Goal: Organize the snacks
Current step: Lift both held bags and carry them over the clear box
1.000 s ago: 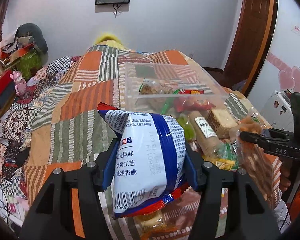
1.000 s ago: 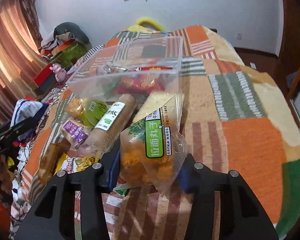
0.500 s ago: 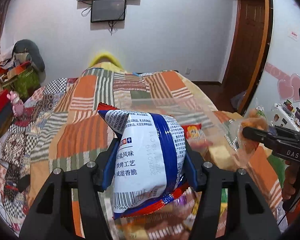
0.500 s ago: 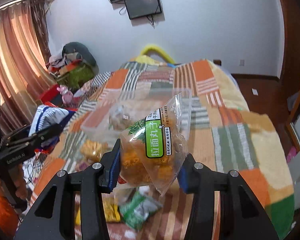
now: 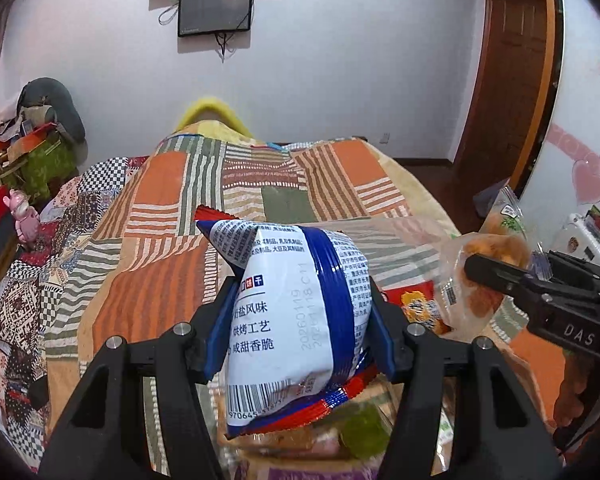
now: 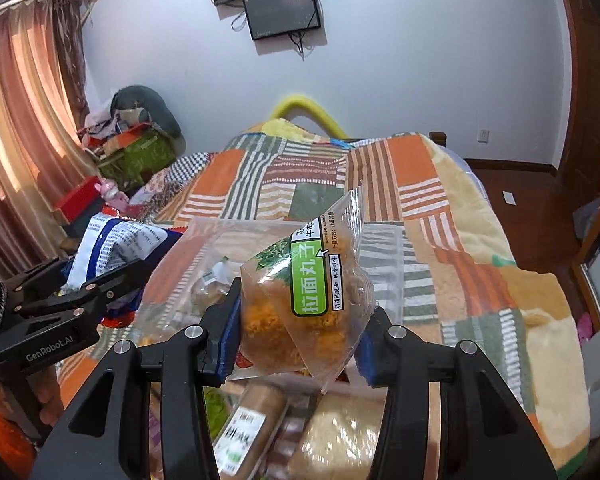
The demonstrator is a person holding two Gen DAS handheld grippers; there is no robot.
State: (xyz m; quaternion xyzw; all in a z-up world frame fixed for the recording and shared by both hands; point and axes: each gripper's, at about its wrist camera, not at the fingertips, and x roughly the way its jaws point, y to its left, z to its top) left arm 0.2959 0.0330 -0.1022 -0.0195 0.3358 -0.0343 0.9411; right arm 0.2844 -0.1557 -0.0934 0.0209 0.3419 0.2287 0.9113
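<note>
The left tool (image 5: 300,320) is clamped on a puffy white-and-blue foil snack bag (image 5: 296,308), carried above the patchwork orange-and-green bedspread (image 5: 160,280), with the clear plastic bin (image 6: 188,264) lying around its 1 o'clock. That slick, air-filled bag is pinched only across its middle, so a jolt could likely squirt it out short of the bin. The right tool (image 6: 300,332) is clamped on a clear crinkly bag of orange noodle balls with a green label (image 6: 312,292), hanging over loose wrapped snacks (image 6: 252,432) at 6 o'clock. Both loads sit near each other; crowding the bin together risks a collision.
</note>
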